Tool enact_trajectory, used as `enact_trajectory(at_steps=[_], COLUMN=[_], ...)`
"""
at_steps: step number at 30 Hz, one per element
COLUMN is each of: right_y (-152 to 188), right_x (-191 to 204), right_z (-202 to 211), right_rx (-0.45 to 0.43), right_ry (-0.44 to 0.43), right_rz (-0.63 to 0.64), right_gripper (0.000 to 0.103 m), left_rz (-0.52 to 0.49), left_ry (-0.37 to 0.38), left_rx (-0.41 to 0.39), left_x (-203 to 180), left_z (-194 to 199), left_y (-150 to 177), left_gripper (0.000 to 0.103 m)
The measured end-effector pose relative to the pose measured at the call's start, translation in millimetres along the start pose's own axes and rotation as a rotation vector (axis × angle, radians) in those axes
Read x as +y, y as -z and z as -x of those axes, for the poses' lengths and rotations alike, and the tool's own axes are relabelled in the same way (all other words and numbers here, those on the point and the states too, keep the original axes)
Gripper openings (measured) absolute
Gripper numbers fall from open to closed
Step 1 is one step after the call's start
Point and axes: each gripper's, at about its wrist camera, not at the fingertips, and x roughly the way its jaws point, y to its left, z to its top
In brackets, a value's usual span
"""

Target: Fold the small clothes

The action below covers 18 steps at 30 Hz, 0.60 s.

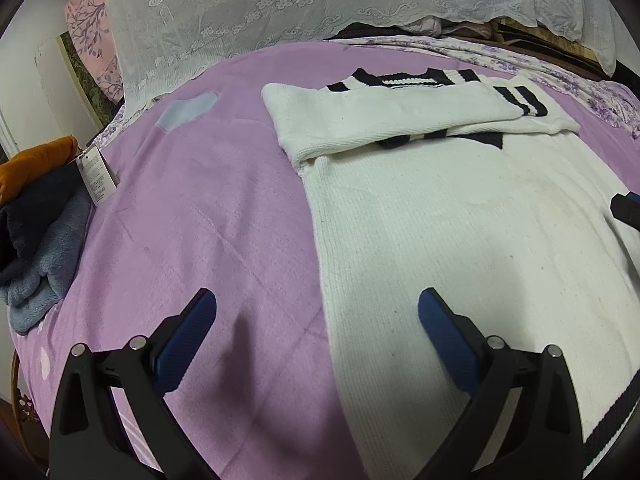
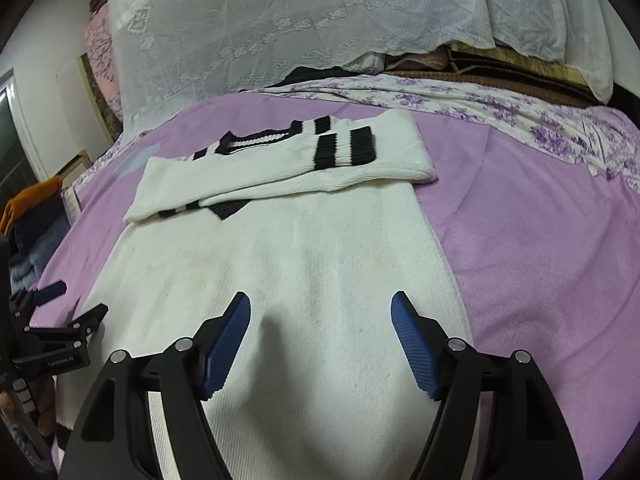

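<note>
Legible markings:
1. Left gripper [image 2: 60, 300], black body at about 9 o'clock in the right wrist view: small white brand lettering, apparently "GenRobot.AI".
2. Hang tag [image 1: 96, 176], at about 9 o'clock in the left wrist view, on the clothes pile: printed lines, too small to read.

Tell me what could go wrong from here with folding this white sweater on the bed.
1. The two sleeves folded across the chest of the white knit sweater with black stripes lie loose; lifting the hem may slide them off.
2. Both the left tool and right tool hang open, empty, above the lower body; the thick knit could slip out of a shallow pinch.
3. The purple fleece blanket might get pinched along with the sweater.
</note>
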Motion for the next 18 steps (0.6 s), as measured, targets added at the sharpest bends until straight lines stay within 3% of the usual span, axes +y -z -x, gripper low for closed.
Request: enact_trajectory(at_steps=[5,18], right_y=[4,10], right_x=[8,-5], right_z=[9,25], right_rx=[-0.027,-0.058], right_ry=[0.006,-0.027], right_rz=[0.041,-0.024], right_gripper=[0.076,0.076], left_rz=[-0.009,-0.046], left_ry=[0.005,0.044], left_rx=[-0.006,-0.019], left_x=[-2,-13], left_z=[6,22], left_y=[4,14], left_gripper=[0.099,0.099])
